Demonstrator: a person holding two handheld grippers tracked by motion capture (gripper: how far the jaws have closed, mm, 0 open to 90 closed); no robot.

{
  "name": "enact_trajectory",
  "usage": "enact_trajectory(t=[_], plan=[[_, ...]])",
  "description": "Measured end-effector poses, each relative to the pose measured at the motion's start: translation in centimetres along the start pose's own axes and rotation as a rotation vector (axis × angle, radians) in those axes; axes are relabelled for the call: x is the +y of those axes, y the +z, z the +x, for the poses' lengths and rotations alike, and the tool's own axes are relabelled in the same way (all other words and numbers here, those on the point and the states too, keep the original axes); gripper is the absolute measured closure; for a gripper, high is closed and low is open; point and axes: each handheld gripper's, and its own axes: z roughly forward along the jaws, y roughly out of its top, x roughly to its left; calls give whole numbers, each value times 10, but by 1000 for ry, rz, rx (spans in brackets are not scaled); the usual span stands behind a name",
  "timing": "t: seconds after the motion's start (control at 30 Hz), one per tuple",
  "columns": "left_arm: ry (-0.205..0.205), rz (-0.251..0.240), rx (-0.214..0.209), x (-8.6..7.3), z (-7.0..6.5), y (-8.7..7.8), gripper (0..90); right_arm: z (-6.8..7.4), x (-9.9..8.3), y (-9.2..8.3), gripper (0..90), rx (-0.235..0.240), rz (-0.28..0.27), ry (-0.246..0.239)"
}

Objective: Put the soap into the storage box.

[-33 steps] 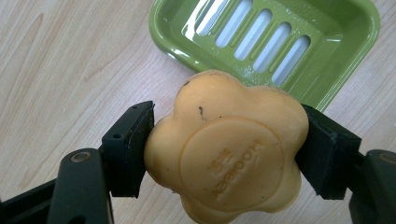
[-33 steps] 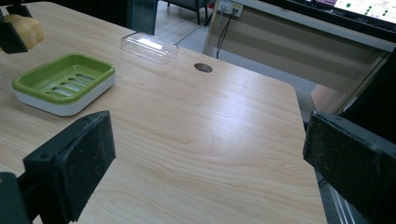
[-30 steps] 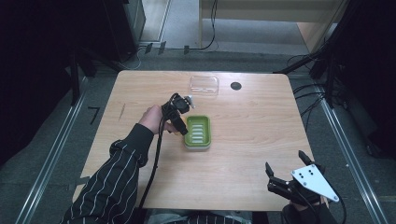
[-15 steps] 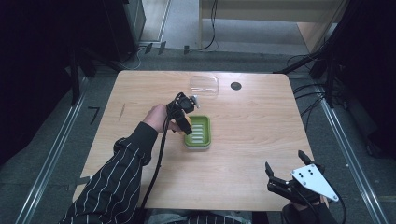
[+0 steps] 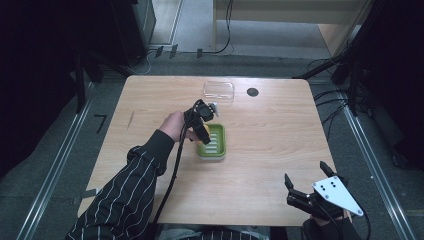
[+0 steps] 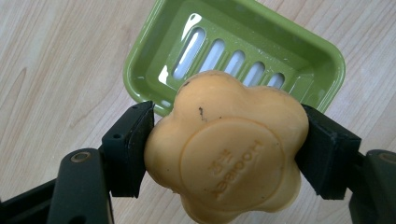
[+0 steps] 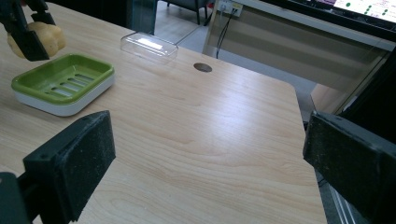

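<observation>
Left gripper [image 6: 224, 154] is clamped on the soap [image 6: 224, 149], pads on its two lobed sides, soap lifted clear of the table [image 5: 280, 130]. It hangs over the near-left edge of the green soap dish [image 5: 212, 142], not over the middle.

Risks as I see them:
- The soap is rounded and scalloped, so pad contact is small. Any twist and it could rotate or squirt out of the jaws.
- If released from here it likely hits the dish rim and rolls onto the table, or tips the light dish.
- Dropped from this height it could bounce off the slotted insert.

It needs to be centred over the slots and lowered before letting go.

Right gripper [image 5: 310, 192] sits wide apart with nothing between its pads, parked at the table's near-right corner, well away. The clear lid [image 5: 218, 91] lies at the far edge, beyond the dish and out of the way.
</observation>
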Motion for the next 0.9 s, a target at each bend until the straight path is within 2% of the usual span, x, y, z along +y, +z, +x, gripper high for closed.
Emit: enact_trajectory(t=[0.7,0.9], plan=[[41,25,-7,13,-5,15,278,0,0,0,28,-1,-2,-3],[35,18,-3,15,-5,19,278,0,0,0,27,-1,-1,-2]])
